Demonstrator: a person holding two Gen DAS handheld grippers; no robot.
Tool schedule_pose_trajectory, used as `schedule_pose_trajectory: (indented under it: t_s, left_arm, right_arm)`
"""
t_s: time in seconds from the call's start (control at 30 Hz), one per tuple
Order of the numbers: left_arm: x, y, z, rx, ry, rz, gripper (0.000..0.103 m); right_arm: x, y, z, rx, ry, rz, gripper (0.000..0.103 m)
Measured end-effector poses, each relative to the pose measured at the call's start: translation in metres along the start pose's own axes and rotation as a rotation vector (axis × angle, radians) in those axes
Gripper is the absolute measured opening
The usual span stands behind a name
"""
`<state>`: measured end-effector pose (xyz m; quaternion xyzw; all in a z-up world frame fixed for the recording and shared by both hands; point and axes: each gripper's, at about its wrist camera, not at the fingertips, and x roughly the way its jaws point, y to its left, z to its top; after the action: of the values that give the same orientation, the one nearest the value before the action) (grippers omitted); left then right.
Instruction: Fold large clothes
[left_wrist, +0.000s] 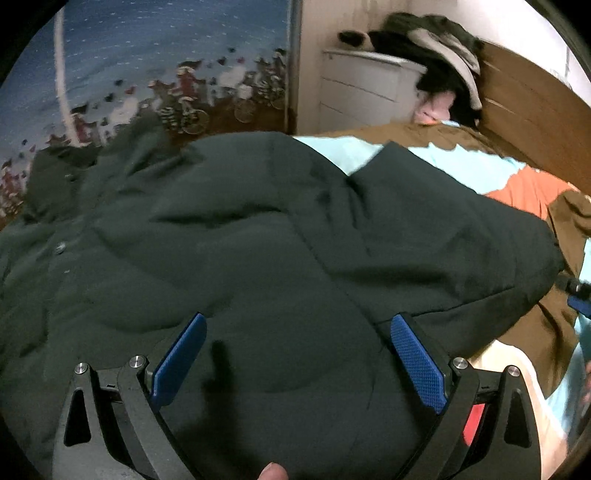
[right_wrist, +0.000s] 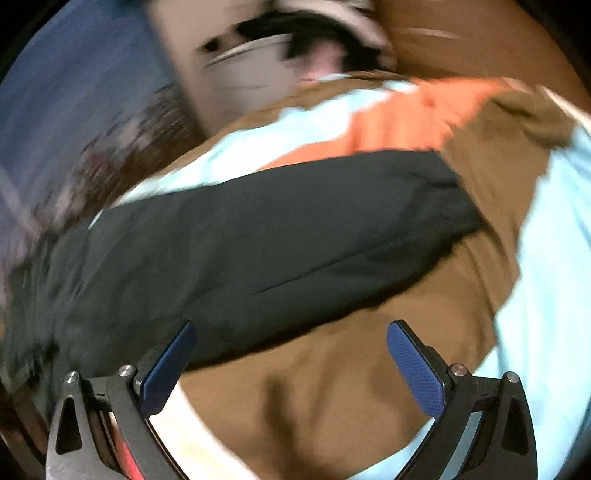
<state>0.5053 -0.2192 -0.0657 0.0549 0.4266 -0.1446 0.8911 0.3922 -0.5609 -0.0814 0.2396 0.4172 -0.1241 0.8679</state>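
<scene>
On the bed (left_wrist: 461, 162), a large dark green coat (left_wrist: 258, 240) lies spread out, its padded, matte fabric puffing up in soft quilted mounds with shallow seams between them. A row of small round snap buttons (left_wrist: 60, 248) runs down its left part in the left wrist view, and one sleeve (left_wrist: 461, 236) is laid across the body toward the right. The bed cover beneath is smooth cloth in big blocks of brown, pale blue and orange. The left hand-held gripper (left_wrist: 297, 356) hovers just above the coat with its two fingers spread wide, holding nothing; their blue pads (left_wrist: 417, 363) have a fine knurled texture. The right hand-held gripper (right_wrist: 291, 363) is likewise spread and empty, over the brown cover just beside the coat's edge; its view is motion-blurred. Behind the bed stand a wooden headboard (left_wrist: 532, 110), a white drawer unit (left_wrist: 362, 85) heaped with dark and pale clothes (left_wrist: 439, 51), and a blue patterned curtain (left_wrist: 155, 59). No readable writing shows anywhere.
</scene>
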Motion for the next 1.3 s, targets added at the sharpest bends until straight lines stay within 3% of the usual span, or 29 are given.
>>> schedule_pose_trajectory:
  t_s: [0.13, 0.3, 0.33, 0.37, 0.4, 0.43, 0.47, 0.6, 0.83, 1.0, 1.13, 1.3]
  left_arm:
    - [0.023, 0.003, -0.003, -0.046, 0.047, 0.003, 0.098]
    - [0.037, 0.003, -0.011, -0.034, 0.047, 0.021, 0.102]
    - [0.039, 0.004, -0.012, -0.032, 0.048, 0.024, 0.102]
    - [0.039, 0.003, -0.013, -0.032, 0.046, 0.026, 0.102]
    - [0.04, 0.003, -0.014, -0.03, 0.042, 0.027, 0.102]
    - [0.04, 0.001, -0.014, -0.029, 0.042, 0.027, 0.102]
    - [0.04, 0.001, -0.014, -0.03, 0.046, 0.024, 0.102]
    - [0.037, 0.008, -0.01, -0.047, 0.084, -0.022, 0.102]
    - [-0.009, 0.05, -0.012, -0.156, 0.06, -0.054, 0.102]
    - [-0.074, 0.102, -0.025, -0.181, 0.016, -0.024, 0.102]
    - [-0.134, 0.148, -0.048, -0.196, -0.029, 0.056, 0.102]
    - [-0.195, 0.22, -0.098, -0.414, -0.069, 0.068, 0.102]
  right_arm:
    - [0.014, -0.028, 0.008, 0.157, 0.008, 0.071, 0.103]
    - [0.029, -0.03, 0.012, 0.203, 0.033, 0.075, 0.103]
    - [0.03, -0.029, 0.014, 0.202, 0.024, 0.066, 0.099]
    - [0.03, -0.027, 0.015, 0.195, 0.015, 0.055, 0.091]
    - [0.032, -0.028, 0.015, 0.187, 0.019, 0.047, 0.067]
    - [0.035, -0.025, 0.016, 0.182, 0.024, 0.038, 0.05]
    - [0.036, -0.023, 0.016, 0.183, 0.016, 0.021, 0.046]
    - [0.033, -0.005, 0.026, 0.142, -0.019, 0.01, 0.015]
    - [-0.026, 0.049, 0.047, 0.003, -0.177, 0.074, 0.01]
    - [-0.084, 0.138, 0.046, -0.234, -0.338, 0.137, 0.01]
    - [-0.121, 0.225, 0.015, -0.452, -0.424, 0.247, 0.01]
    - [-0.136, 0.325, -0.043, -0.711, -0.452, 0.373, 0.01]
